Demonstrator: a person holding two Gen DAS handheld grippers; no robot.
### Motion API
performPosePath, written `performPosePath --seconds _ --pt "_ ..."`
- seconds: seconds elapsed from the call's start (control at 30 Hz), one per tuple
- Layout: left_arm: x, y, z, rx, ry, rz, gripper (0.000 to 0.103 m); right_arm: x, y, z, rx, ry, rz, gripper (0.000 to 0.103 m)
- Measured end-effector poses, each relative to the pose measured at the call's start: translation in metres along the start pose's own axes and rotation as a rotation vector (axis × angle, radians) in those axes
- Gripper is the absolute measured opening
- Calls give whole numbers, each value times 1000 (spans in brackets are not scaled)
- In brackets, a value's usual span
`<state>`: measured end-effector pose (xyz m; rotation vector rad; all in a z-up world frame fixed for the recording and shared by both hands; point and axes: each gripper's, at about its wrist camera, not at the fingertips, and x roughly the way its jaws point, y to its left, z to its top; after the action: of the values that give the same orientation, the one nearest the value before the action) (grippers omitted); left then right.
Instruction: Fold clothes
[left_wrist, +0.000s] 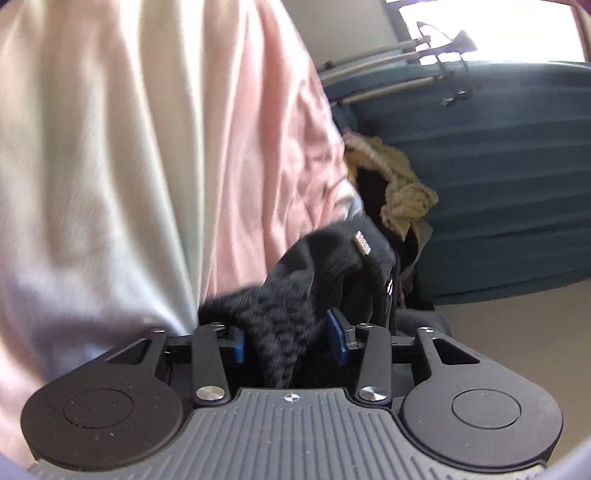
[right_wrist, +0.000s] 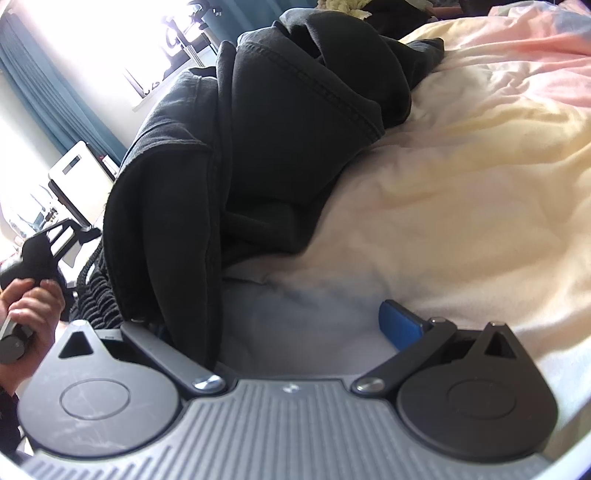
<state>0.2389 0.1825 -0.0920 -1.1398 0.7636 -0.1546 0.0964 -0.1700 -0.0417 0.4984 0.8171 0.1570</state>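
A black sweatshirt (right_wrist: 258, 140) lies bunched on the bed. Its ribbed hem (left_wrist: 284, 325) with a metal-tipped drawstring (left_wrist: 362, 243) sits between the blue pads of my left gripper (left_wrist: 288, 339), which is shut on that hem. In the right wrist view my right gripper (right_wrist: 273, 328) is spread wide open and low over the sheet. Its right blue pad (right_wrist: 400, 326) is bare, while the left finger is hidden under the sweatshirt's edge. A hand (right_wrist: 26, 306) holding the left gripper's handle shows at the far left, beside the ribbed hem (right_wrist: 96, 299).
The bed sheet (right_wrist: 461, 177) is cream, pink and pale blue, and wrinkled. A yellow knitted item on dark clothes (left_wrist: 402, 195) lies past the sweatshirt. Behind are a teal curtain (left_wrist: 509, 184), metal rack bars (left_wrist: 388, 70), a bright window and a white appliance (right_wrist: 81, 166).
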Motion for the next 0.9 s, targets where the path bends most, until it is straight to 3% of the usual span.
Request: performPosePath --seconds 0.07,0.1,0.17,0.27,0.37,0.47,0.57,0.67,0.73,0.77,0.8,0.83,0.87,0.9 --pt "-3 -7 1 36 -61 42 13 0 0 0 -3 0 0 103" --pt "-8 -12 -1 54 -109 60 10 -1 1 1 -2 0 1 103" --pt "-24 -25 0 98 -212 24 9 1 2 2 -16 10 4 103" --pt "-53 -45 9 110 -370 -89 9 1 12 1 -56 5 64 103" --pt "-70 -69 30 178 -505 -87 9 -3 26 -4 -119 -16 147 103" --pt "-58 -71 61 204 -529 -30 9 -7 38 -11 -197 -42 198 103" --pt "-39 -48 64 256 -510 79 10 -5 39 -12 -231 -46 208 103" --pt "-28 -36 62 321 -494 138 11 9 31 -7 -184 -23 196 103" --pt "-20 -38 62 328 -493 139 15 18 23 -4 -138 -10 190 103" --pt "-23 -37 61 322 -485 124 25 22 19 -3 -121 -3 185 103" --pt "-26 -35 60 315 -478 109 48 25 16 -2 -113 -4 175 103" --pt "-30 -36 57 321 -479 103 63 27 13 -1 -107 -6 165 103" --pt "-36 -39 52 341 -496 119 88 26 12 0 -104 -13 155 103" --pt "-44 -44 45 385 -528 152 93 26 10 1 -102 -21 148 103"
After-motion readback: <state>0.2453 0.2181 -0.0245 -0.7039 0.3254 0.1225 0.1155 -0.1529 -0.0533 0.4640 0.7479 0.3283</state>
